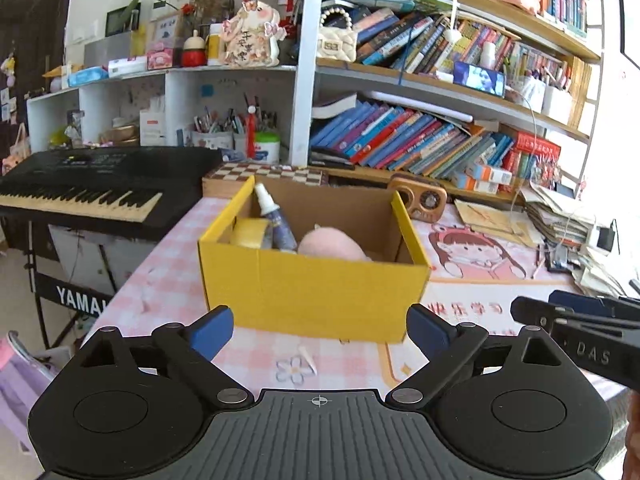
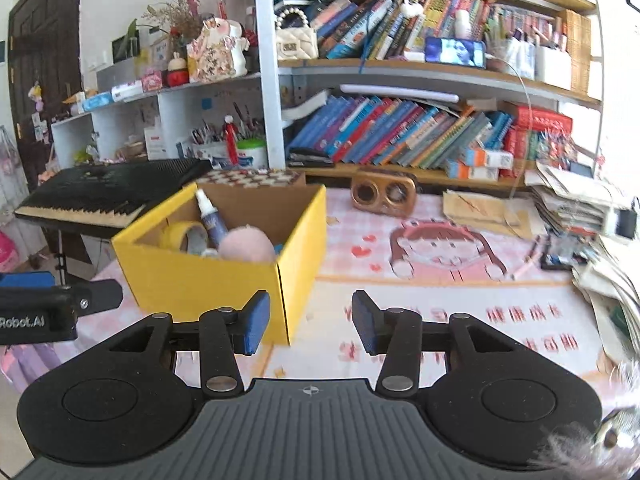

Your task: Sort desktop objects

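Note:
A yellow cardboard box [image 1: 312, 292] [image 2: 200, 280] stands open on the pink checked desk. Inside it lie a yellow tape roll [image 1: 250, 233] [image 2: 182, 236], a small white-capped spray bottle [image 1: 276, 220] [image 2: 210, 218] and a pink plush ball [image 1: 330, 245] [image 2: 246, 246]. My left gripper [image 1: 320, 330] is open wide in front of the box's near wall, nothing between its blue pads. My right gripper [image 2: 310, 322] is open with a narrower gap, beside the box's right front corner, and holds nothing. The right gripper [image 1: 576, 320] shows at the right edge of the left wrist view.
A black keyboard [image 1: 92, 188] stands left of the desk. A chequered box [image 1: 272, 174] and a wooden speaker [image 2: 383, 194] sit behind the yellow box. Paper stacks [image 2: 580, 204] crowd the right edge. Bookshelves [image 1: 420, 136] rise at the back. A cartoon desk mat [image 2: 440, 280] lies to the right.

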A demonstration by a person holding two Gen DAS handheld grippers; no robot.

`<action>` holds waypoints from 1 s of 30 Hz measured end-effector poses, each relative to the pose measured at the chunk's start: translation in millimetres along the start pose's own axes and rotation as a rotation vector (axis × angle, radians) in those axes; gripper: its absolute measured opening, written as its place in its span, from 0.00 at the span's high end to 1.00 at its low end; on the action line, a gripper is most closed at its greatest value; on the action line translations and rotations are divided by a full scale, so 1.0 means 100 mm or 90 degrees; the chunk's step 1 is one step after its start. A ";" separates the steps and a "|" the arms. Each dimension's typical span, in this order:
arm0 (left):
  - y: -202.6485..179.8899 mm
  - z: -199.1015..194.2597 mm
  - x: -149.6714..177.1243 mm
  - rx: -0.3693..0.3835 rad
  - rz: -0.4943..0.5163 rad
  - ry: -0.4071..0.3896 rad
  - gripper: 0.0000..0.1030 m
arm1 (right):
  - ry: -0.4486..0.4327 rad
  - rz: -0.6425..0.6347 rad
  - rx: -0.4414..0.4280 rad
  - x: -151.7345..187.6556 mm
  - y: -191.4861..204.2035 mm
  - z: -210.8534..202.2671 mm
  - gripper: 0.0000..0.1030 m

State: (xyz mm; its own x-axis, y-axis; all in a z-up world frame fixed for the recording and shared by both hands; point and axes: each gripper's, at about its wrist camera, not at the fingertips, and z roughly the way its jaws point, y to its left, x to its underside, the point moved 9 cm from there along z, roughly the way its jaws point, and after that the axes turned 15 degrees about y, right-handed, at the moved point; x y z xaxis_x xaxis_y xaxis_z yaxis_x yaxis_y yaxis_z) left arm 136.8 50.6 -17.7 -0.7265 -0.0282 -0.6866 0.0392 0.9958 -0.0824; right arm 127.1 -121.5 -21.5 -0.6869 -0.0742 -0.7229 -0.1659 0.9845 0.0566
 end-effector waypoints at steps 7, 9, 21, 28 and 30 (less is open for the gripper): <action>-0.15 0.00 0.24 -0.022 0.008 0.012 0.07 | 0.015 0.011 0.013 0.37 -0.09 -0.12 0.53; -0.20 0.00 0.30 -0.025 0.012 0.017 0.07 | 0.020 0.017 0.016 0.45 -0.14 -0.15 0.52; -0.36 -0.02 0.63 -0.033 0.030 0.076 0.01 | 0.044 0.034 0.027 0.68 -0.23 -0.23 0.25; -0.34 -0.06 0.68 -0.048 0.020 0.083 0.00 | 0.064 0.037 0.045 0.77 -0.25 -0.26 0.17; -0.36 -0.06 0.71 -0.050 0.024 0.087 0.00 | 0.071 0.040 0.050 0.80 -0.27 -0.25 0.15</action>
State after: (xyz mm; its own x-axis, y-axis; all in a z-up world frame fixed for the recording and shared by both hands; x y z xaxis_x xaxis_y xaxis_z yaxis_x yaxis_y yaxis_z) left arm 80.0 13.7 -59.0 -0.8125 0.0158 -0.5828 0.0184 0.9998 0.0015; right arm 58.8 -157.6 -63.0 -0.7696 -0.0247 -0.6381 -0.0669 0.9969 0.0420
